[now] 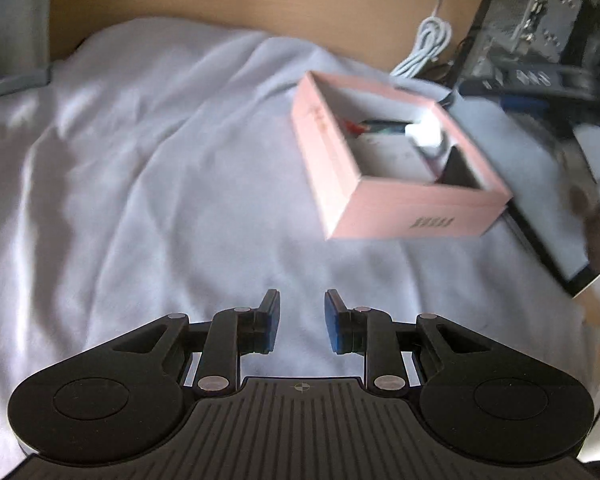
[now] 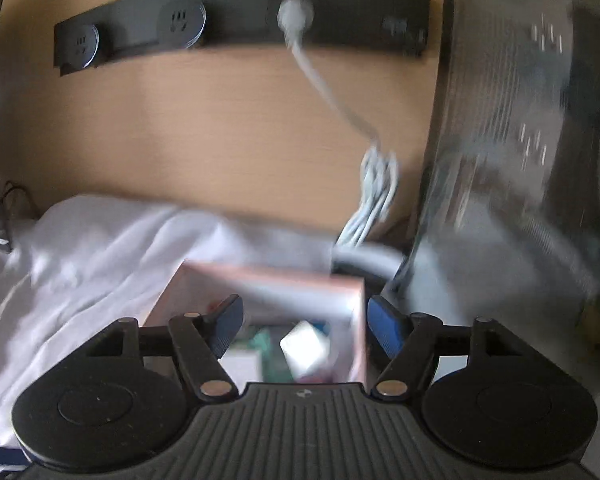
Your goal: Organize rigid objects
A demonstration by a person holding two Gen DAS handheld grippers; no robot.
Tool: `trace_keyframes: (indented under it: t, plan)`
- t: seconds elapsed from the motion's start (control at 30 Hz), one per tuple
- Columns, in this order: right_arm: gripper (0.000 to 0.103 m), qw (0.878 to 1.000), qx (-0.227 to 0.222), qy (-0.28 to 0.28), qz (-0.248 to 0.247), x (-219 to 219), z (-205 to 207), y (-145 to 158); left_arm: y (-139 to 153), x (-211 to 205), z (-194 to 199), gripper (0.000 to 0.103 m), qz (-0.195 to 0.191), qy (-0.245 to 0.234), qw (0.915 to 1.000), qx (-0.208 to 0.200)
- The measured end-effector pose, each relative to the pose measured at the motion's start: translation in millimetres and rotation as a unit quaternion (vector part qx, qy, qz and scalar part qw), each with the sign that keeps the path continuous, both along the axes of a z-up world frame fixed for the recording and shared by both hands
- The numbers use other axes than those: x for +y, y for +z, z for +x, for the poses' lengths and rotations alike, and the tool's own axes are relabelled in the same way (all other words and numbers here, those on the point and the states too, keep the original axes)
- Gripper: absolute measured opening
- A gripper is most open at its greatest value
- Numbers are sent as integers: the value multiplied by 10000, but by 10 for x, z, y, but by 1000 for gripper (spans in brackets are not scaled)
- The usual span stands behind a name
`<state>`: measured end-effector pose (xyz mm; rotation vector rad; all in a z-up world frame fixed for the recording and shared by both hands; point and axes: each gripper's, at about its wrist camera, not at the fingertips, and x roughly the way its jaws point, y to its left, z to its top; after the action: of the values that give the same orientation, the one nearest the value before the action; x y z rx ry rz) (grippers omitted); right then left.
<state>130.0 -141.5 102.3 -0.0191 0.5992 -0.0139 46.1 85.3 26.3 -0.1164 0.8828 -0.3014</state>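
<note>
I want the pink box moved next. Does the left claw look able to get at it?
Probably yes. The left claw hovers empty over bare white cloth, and nothing lies between it and the pink box, ahead to its right.

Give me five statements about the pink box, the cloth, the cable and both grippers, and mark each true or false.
1. The open pink cardboard box rests on a crumpled white cloth. True.
2. The pink box is empty. False: it holds several small items, among them a white block.
3. The left gripper clamps an object. False: its blue pads stand slightly apart over bare cloth.
4. A white cable is plugged into the black socket strip on the wooden panel. True.
5. The right gripper is shut on the box wall. False: its jaws stand apart, with the box's right wall between them; no pad visibly presses it.
</note>
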Motion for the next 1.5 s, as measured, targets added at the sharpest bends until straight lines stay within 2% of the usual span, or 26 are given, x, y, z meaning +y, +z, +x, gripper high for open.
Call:
trace_keyframes:
  t: [0.17, 0.27, 0.33, 0.43, 0.5, 0.53, 0.6, 0.7, 0.77, 0.83, 0.97, 1.1, 1.3, 1.5]
  plan:
    - [71, 9978, 657, -120, 25, 133, -477, -403, -193, 50, -100, 27, 159, 9, 9996, 218]
    - [71, 9948, 989, -223, 72, 174, -747, -613, -232, -19, -175, 30, 252, -112, 9996, -43]
    - [71, 9927, 1154, -340, 57, 190, -935, -734, -242, -62, -185, 34, 173, -69, 9998, -97]
    - [72, 9892, 1404, -386, 146, 154, -1046, -887, -253, -152, -193, 41, 15, 92, 9998, -199]
    - [73, 9884, 1491, -258, 138, 131, -1067, -991, -275, -261, -201, 44, 118, 186, 9991, -358]
    - [76, 9878, 1540, -240, 74, 123, -1061, -1038, -282, -316, -210, 48, 181, 253, 9987, -413]
    - [86, 9892, 1437, -285, 63, 81, -1046, -1067, -298, -425, -232, 57, 343, 259, 9977, -526]
    - [94, 9913, 1283, -284, 41, 30, -1015, -1121, -344, -567, -275, 70, 620, 163, 9953, -729]
    - [99, 9930, 1145, -281, 31, 26, -1002, -1154, -392, -654, -304, 86, 709, 106, 9936, -873]
    - [101, 9945, 1017, -254, -38, 45, -986, -1181, -437, -769, -315, 93, 903, 10, 9912, -969]
    - [103, 9949, 981, -205, 68, 7, -974, -1204, -429, -756, -260, 94, 739, 289, 9928, -902]
    - [103, 9940, 1088, -51, 93, -27, -925, -1186, -440, -803, -267, 94, 890, 353, 9910, -936]
    - [103, 9977, 652, -112, 111, -18, -993, -1265, -435, -720, -215, 93, 829, 630, 9903, -925]
    - [103, 9983, 525, -216, 125, -2, -1021, -1283, -446, -733, -186, 95, 931, 638, 9892, -939]
